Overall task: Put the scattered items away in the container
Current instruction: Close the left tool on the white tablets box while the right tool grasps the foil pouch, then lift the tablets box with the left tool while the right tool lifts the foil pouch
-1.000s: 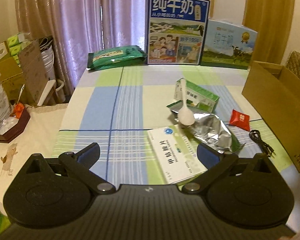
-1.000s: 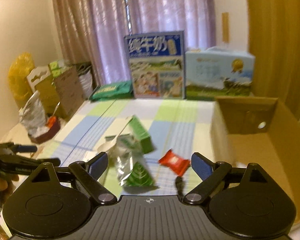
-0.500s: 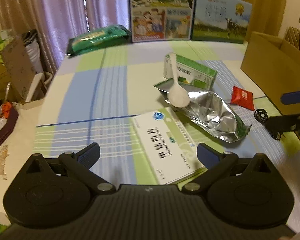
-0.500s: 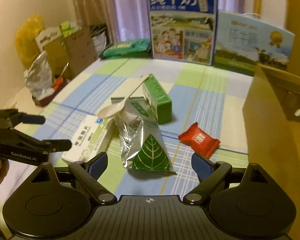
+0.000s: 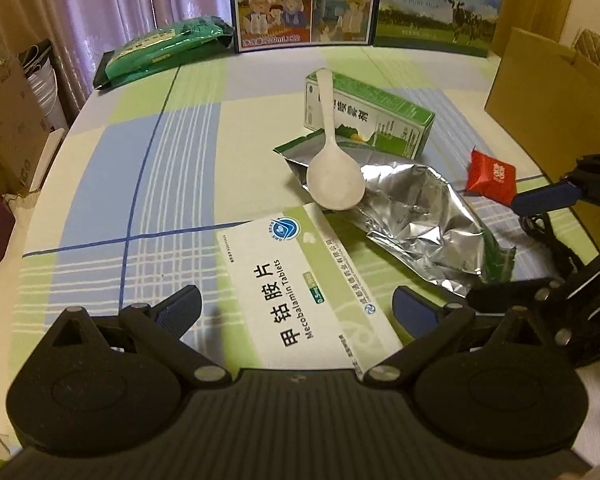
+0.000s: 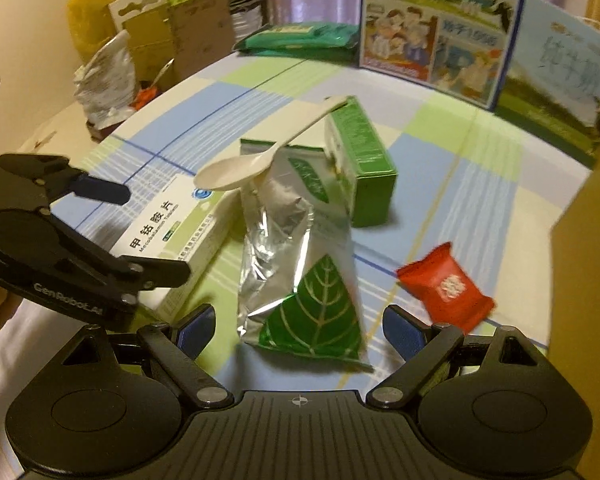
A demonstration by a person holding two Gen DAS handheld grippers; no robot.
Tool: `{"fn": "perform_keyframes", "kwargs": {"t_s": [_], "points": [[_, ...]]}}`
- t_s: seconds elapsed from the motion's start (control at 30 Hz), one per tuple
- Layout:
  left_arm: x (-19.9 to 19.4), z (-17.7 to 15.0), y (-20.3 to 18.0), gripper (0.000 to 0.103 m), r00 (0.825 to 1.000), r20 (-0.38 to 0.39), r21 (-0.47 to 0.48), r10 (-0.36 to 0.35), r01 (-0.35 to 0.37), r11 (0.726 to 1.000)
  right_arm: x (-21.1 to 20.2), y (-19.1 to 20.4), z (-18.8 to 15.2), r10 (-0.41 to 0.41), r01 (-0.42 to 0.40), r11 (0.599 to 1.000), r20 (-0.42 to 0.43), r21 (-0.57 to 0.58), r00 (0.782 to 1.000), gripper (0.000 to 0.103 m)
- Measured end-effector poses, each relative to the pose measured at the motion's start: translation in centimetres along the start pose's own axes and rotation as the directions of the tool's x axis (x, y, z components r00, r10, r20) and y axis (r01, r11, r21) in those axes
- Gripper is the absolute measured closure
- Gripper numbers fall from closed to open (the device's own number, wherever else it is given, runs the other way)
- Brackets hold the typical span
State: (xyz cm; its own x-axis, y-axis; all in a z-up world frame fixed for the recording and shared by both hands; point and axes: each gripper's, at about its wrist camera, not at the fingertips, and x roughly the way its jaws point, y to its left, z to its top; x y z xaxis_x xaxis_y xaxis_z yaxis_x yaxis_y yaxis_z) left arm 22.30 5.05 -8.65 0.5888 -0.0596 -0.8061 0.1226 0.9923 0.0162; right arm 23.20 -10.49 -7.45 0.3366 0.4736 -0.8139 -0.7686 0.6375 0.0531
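Two spread claws [image 5: 296, 308], crinkled foil pouch [image 5: 416, 216], flat carton [image 5: 300, 280]

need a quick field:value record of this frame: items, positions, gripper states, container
surface: checked tablecloth
left gripper: open, over the white tablet box
right gripper: open, over the foil pouch
white spoon: bowl on the pouch, handle leaning on the green box
red sachet: lying apart, right of the pouch
black cable: near the cardboard box
container: the cardboard box, right edge; inside not visible
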Motion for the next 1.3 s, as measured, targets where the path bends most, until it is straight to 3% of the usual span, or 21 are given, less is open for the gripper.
{"fn": "perform_keyframes", "kwargs": {"t_s": [0.1,0.17,0.23,0.4,0.5,0.77,0.83,0.9,1.2,1.3], "points": [[0.7,0.1,0.1,0.009,1.0,-0.013,0.006,0.009,-0.009,1.0,1.0,0.3,0.1,0.006,-0.006,1.0,-0.012,-0.024,1.0,0.015],[0.9,0.1,0.4,0.027,1.0,-0.031,-0.017,-0.003,0.003,1.0,1.6,0.3,0.2,0.003,-0.004,0.999,-0.018,-0.036,1.0,0.015],[1.0,0.0,0.7,0.03,0.999,-0.046,-0.025,0.004,-0.005,1.0,2.1,0.2,0.3,0.001,-0.002,0.999,-0.021,-0.035,1.0,0.015],[0.8,-0.2,0.9,0.031,0.999,-0.046,-0.021,0.0,-0.001,1.0,3.1,-0.1,0.3,0.009,-0.01,0.999,-0.032,-0.033,0.999,0.016],[0.7,-0.2,0.7,0.031,0.999,-0.051,-0.015,0.001,-0.001,1.0,3.1,0.2,0.5,0.004,-0.005,1.0,-0.033,-0.03,0.999,0.028],[-0.8,-1.6,0.4,0.035,0.998,-0.064,-0.02,-0.006,0.005,1.0,1.0,1.0,0.1,-0.03,0.03,1.0,-0.057,0.008,0.998,0.042],[-1.5,-2.5,0.3,0.035,0.998,-0.066,-0.017,-0.007,0.006,1.0,-0.1,1.0,-0.4,-0.036,0.04,0.998,-0.072,0.053,0.997,0.051],[-2.1,-3.3,0.0,0.035,0.998,-0.067,-0.008,-0.01,0.01,1.0,-1.5,0.9,-1.3,-0.031,0.041,0.992,-0.083,0.118,0.996,0.054],[-5.8,-7.6,-3.0,0.036,0.996,-0.077,0.042,-0.046,0.049,0.998,-7.6,4.6,-8.5,-0.035,0.049,0.985,-0.088,0.165,0.995,0.054],[-6.7,-8.7,-4.2,0.035,0.996,-0.075,0.065,-0.055,0.06,0.996,-8.9,5.4,-10.3,-0.009,0.02,0.985,-0.063,0.172,0.998,0.045]]}}
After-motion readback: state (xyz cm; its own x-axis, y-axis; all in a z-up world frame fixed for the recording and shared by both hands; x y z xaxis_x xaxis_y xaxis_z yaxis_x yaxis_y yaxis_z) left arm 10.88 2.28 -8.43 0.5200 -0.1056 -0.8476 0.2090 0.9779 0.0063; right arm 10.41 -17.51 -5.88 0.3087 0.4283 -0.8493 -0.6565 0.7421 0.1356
